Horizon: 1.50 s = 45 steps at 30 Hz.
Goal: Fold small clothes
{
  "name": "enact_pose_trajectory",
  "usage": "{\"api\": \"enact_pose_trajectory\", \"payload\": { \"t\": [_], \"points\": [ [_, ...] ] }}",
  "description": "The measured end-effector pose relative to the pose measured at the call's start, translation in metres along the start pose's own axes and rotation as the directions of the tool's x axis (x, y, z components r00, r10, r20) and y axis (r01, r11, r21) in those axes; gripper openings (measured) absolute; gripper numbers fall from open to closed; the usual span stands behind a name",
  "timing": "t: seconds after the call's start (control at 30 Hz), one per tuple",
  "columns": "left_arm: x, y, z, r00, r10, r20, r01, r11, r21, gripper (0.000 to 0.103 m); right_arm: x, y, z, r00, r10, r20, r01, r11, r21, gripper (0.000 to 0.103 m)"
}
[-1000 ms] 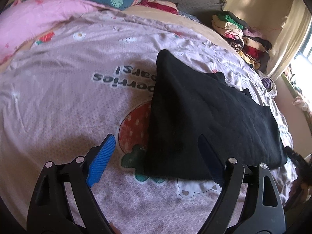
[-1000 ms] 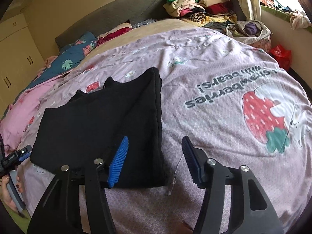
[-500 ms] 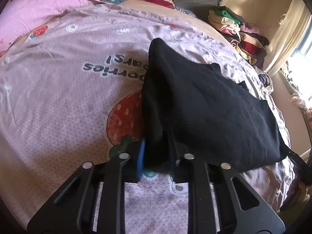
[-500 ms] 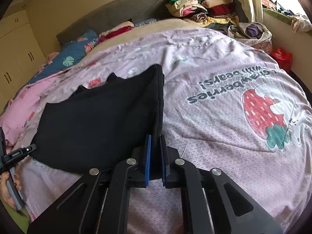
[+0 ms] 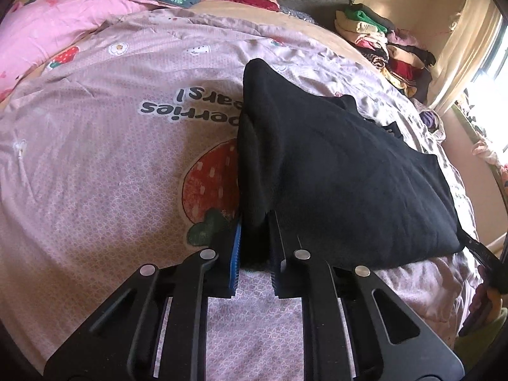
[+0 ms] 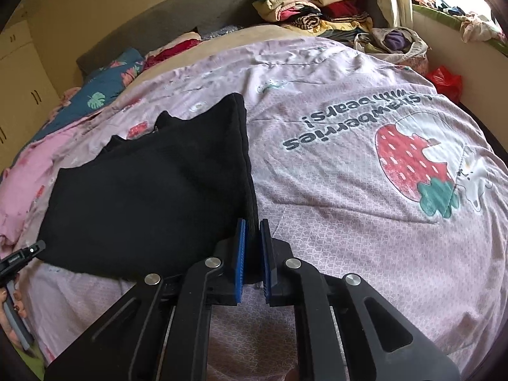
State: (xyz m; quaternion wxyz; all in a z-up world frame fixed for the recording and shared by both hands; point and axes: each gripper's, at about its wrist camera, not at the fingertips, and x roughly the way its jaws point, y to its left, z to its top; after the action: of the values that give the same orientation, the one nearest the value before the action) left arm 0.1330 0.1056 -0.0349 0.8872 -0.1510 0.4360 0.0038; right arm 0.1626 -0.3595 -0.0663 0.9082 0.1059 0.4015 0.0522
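Note:
A black garment [image 5: 333, 171] lies folded on a pink strawberry-print quilt [image 5: 95, 158]. My left gripper [image 5: 255, 238] is shut on the garment's near left corner, lifting it a little off the quilt. In the right wrist view the same black garment [image 6: 152, 190] spreads to the left, and my right gripper [image 6: 253, 238] is shut on its near right corner at the thick folded edge. The other gripper shows at the far edge of each view.
A pile of folded clothes [image 6: 304, 3] sits at the head of the bed by the curtain. Pink and blue bedding [image 5: 79, 16] lies at the far left. A red bag [image 6: 444, 79] is beside the bed on the right.
Both grippers went from open at the garment's near edge to shut on its two near corners, and the corners now rise slightly off the quilt.

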Motion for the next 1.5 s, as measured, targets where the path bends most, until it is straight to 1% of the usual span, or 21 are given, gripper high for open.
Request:
{"api": "enact_pose_trajectory", "payload": {
  "t": [0.03, 0.1, 0.17, 0.3, 0.33, 0.4, 0.47, 0.5, 0.53, 0.6, 0.63, 0.67, 0.93, 1.0, 1.03, 1.07, 1.1, 1.13, 1.3, 1.5],
  "points": [
    [-0.001, -0.001, 0.000, 1.000, 0.003, -0.001, -0.003, 1.000, 0.005, 0.008, -0.001, 0.000, 0.000, 1.000, -0.003, 0.003, 0.003, 1.000, -0.001, 0.010],
    [-0.001, -0.002, 0.000, 1.000, 0.010, -0.001, -0.010, 1.000, 0.011, 0.009, -0.003, 0.000, -0.001, 1.000, -0.016, 0.009, 0.016, 1.000, -0.002, 0.016],
    [-0.001, -0.003, -0.001, 1.000, 0.016, -0.005, -0.016, 1.000, 0.013, 0.010, -0.004, 0.000, -0.002, 1.000, -0.021, 0.014, 0.021, 1.000, -0.002, 0.024],
    [-0.002, -0.004, -0.003, 1.000, 0.024, -0.005, -0.024, 1.000, 0.013, 0.010, -0.010, 0.000, -0.004, 0.999, -0.028, 0.030, 0.028, 1.000, -0.005, 0.036],
    [-0.002, -0.005, -0.003, 1.000, 0.026, -0.005, -0.026, 1.000, 0.013, 0.010, -0.011, 0.000, -0.005, 0.999, -0.028, 0.033, 0.028, 1.000, -0.007, 0.041],
    [-0.003, -0.006, -0.003, 0.999, 0.034, -0.005, -0.034, 0.999, 0.017, 0.012, -0.013, 0.002, -0.006, 0.999, -0.033, 0.042, 0.033, 0.999, -0.013, 0.048],
    [-0.005, -0.007, -0.004, 0.999, 0.038, -0.004, -0.038, 0.999, 0.015, 0.012, -0.016, 0.003, -0.007, 0.998, -0.038, 0.053, 0.039, 0.999, -0.015, 0.065],
    [-0.005, -0.007, -0.004, 0.999, 0.040, -0.004, -0.040, 0.999, 0.014, 0.013, -0.018, 0.003, -0.007, 0.997, -0.048, 0.063, 0.049, 0.999, -0.015, 0.070],
    [-0.006, -0.007, -0.004, 0.999, 0.043, -0.003, -0.043, 0.999, 0.014, 0.014, -0.020, 0.003, -0.008, 0.996, -0.054, 0.071, 0.055, 0.998, -0.014, 0.076],
    [-0.007, -0.009, -0.005, 0.999, 0.046, -0.003, -0.046, 0.999, 0.014, 0.020, -0.023, 0.003, -0.008, 0.994, -0.058, 0.088, 0.059, 0.998, -0.009, 0.081],
    [-0.008, -0.009, -0.006, 0.999, 0.048, -0.003, -0.048, 0.999, 0.015, 0.022, -0.025, 0.002, -0.009, 0.994, -0.060, 0.093, 0.061, 0.998, -0.006, 0.086],
    [-0.008, -0.010, -0.006, 0.999, 0.049, -0.003, -0.049, 0.999, 0.016, 0.027, -0.026, 0.002, -0.009, 0.993, -0.064, 0.100, 0.064, 0.998, -0.002, 0.090],
    [-0.016, -0.014, -0.010, 0.998, 0.067, 0.008, -0.067, 0.997, 0.034, 0.053, -0.033, 0.000, -0.013, 0.992, -0.056, 0.114, 0.055, 0.998, 0.006, 0.095],
    [-0.020, -0.014, -0.011, 0.997, 0.070, 0.015, -0.071, 0.997, 0.036, 0.064, -0.034, 0.002, -0.013, 0.992, -0.053, 0.117, 0.053, 0.999, 0.002, 0.096],
    [-0.021, -0.015, -0.011, 0.997, 0.073, 0.018, -0.074, 0.997, 0.036, 0.067, -0.035, 0.003, -0.014, 0.992, -0.051, 0.118, 0.051, 0.999, -0.002, 0.096],
    [-0.023, -0.014, -0.011, 0.997, 0.077, 0.023, -0.077, 0.996, 0.034, 0.075, -0.036, 0.004, -0.014, 0.992, -0.048, 0.120, 0.049, 0.999, -0.006, 0.096],
    [-0.025, -0.014, -0.012, 0.997, 0.076, 0.028, -0.077, 0.997, 0.031, 0.078, -0.037, 0.005, -0.015, 0.991, -0.047, 0.123, 0.048, 0.999, -0.008, 0.096],
    [-0.026, -0.013, -0.012, 0.997, 0.073, 0.030, -0.074, 0.997, 0.027, 0.079, -0.038, 0.007, -0.015, 0.991, -0.045, 0.125, 0.047, 0.999, -0.012, 0.096],
    [-0.034, -0.012, -0.014, 0.996, 0.079, 0.040, -0.080, 0.997, 0.018, 0.092, -0.043, 0.014, -0.018, 0.990, -0.033, 0.138, 0.039, 0.999, -0.036, 0.097],
    [-0.041, -0.011, -0.017, 0.994, 0.098, 0.054, -0.100, 0.994, 0.033, 0.093, -0.046, 0.032, -0.020, 0.989, -0.032, 0.146, 0.045, 0.995, -0.092, 0.097]
  ]
}}
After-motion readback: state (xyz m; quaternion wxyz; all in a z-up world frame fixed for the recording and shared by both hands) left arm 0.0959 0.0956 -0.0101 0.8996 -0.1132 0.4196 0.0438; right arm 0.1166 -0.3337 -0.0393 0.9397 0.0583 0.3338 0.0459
